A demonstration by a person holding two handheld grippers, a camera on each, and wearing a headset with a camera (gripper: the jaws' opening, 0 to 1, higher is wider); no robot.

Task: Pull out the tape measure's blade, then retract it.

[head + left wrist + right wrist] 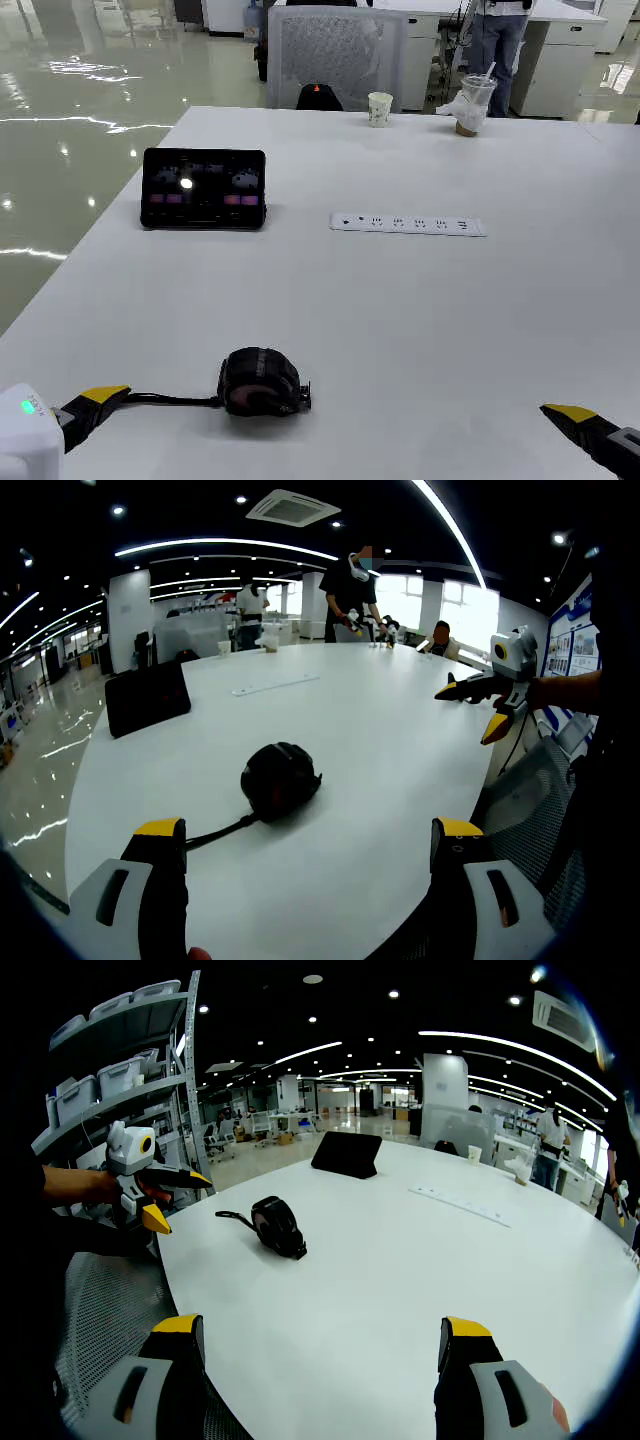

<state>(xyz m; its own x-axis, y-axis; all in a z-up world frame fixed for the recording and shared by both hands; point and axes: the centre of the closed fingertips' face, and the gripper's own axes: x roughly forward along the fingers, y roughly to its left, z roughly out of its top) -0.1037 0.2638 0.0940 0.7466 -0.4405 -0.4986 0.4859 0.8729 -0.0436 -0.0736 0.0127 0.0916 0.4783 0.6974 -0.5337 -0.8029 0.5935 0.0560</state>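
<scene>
- A broad white desk [420, 310] with a smooth matt top is seen in an open-plan office. A glossy pale floor [60, 120] mirrors the ceiling lights.
- A grey mesh-backed chair [335, 50] is pushed in at the far edge. A person [497, 40] stands beyond the far right corner. In the right gripper view, metal shelving [125, 1070] loaded with pale bins is seen.
- One tape measure [260, 382] lies on the desk near the front edge, between the two tools and nearer the left one. Its case is black, rounded and ribbed.
- A thin black cord [170, 400] runs from the case and ends just beside the left tool's yellow tip. Whether the two touch cannot be told.
- The left tool [308, 832] is held low at the front left corner, its yellow-tipped jaws spread wide with nothing between them.
- The right tool [322, 1325] is held at the front right, well apart from the tape measure, its jaws likewise wide apart and gripping nothing.
- One dark tablet [204, 188] is stood at a tilt to the left, its screen lit with purple patches.
- One long flat white power strip [407, 224] lies mid-desk.
- Two cups are counted at the far edge: a paper cup [380, 108] and a clear plastic cup [472, 100].
</scene>
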